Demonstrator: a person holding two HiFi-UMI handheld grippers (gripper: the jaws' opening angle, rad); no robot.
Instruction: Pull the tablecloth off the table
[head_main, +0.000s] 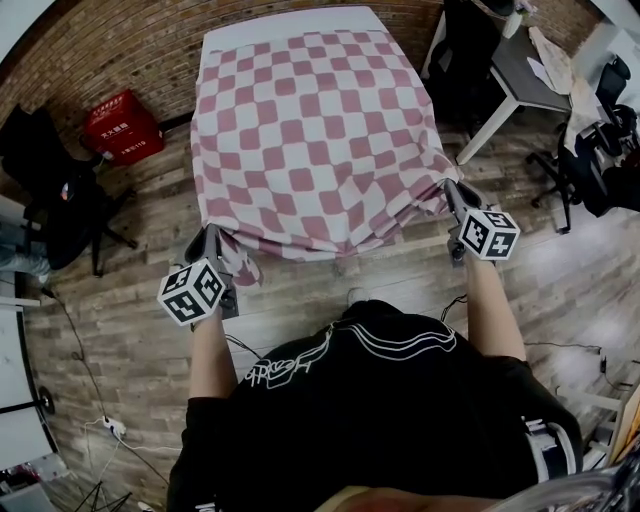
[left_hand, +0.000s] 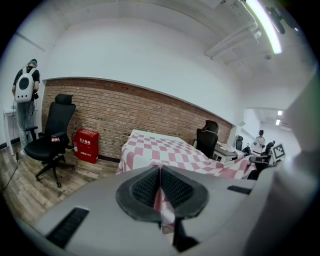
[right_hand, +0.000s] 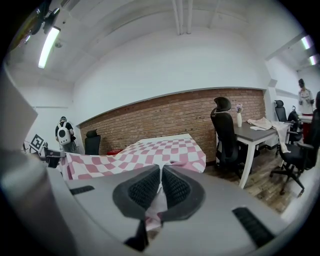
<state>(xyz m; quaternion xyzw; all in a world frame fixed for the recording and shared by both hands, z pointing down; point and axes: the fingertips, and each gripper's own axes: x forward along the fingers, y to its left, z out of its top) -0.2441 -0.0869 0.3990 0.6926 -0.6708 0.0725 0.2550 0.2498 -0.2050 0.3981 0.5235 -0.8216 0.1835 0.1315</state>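
Observation:
A pink-and-white checked tablecloth lies over a white table, whose far strip shows bare. Its near edge hangs toward me, bunched at both corners. My left gripper is shut on the near left corner, and cloth is pinched between its dark pads. At the near right corner my right gripper is shut on the cloth in the same way, the fabric squeezed between its pads. Both gripper views look across the checked cloth toward the brick wall.
A red box stands on the wooden floor left of the table, beside a black office chair. At the right are a grey desk and more black chairs. A person with a white backpack stands at far left.

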